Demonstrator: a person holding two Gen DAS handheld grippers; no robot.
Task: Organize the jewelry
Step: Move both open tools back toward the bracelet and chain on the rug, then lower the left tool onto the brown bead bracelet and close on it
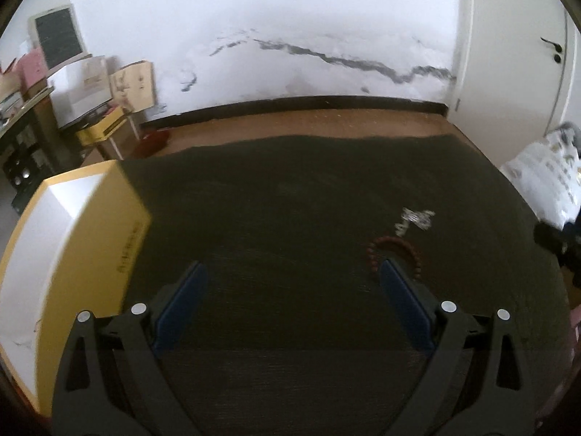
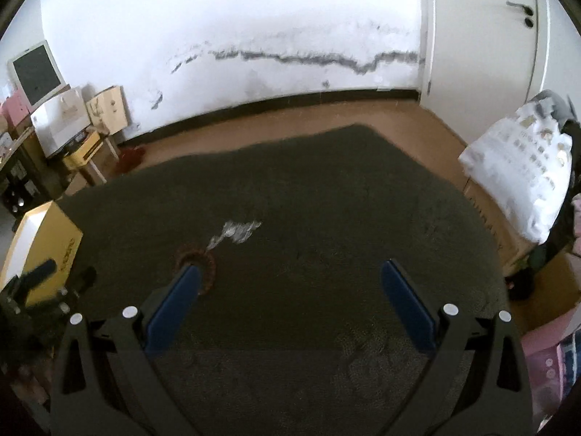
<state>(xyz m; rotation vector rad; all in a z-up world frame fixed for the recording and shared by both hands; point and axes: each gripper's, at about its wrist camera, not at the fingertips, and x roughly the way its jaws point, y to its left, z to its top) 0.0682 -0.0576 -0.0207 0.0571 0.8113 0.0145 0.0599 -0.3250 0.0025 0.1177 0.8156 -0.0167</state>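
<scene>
Both tongs, left (image 1: 292, 272) and right (image 2: 290, 272), stand wide and empty. Beyond lie the red bead bracelet (image 2: 203, 269), then the silver chain (image 2: 238, 232) (thin, tangled); it may snag in the dark cloth (image 2: 326, 189).

Matt dark cloth mat (image 1: 290, 189); glossy beaded bracelet (image 1: 394, 245); shiny metal chain (image 2: 238, 231)

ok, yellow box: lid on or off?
Off: the yellow cardboard box shows its white interior from above, with nothing visible inside. The brown beaded bracelet lies outside it on the dark mat.
</scene>
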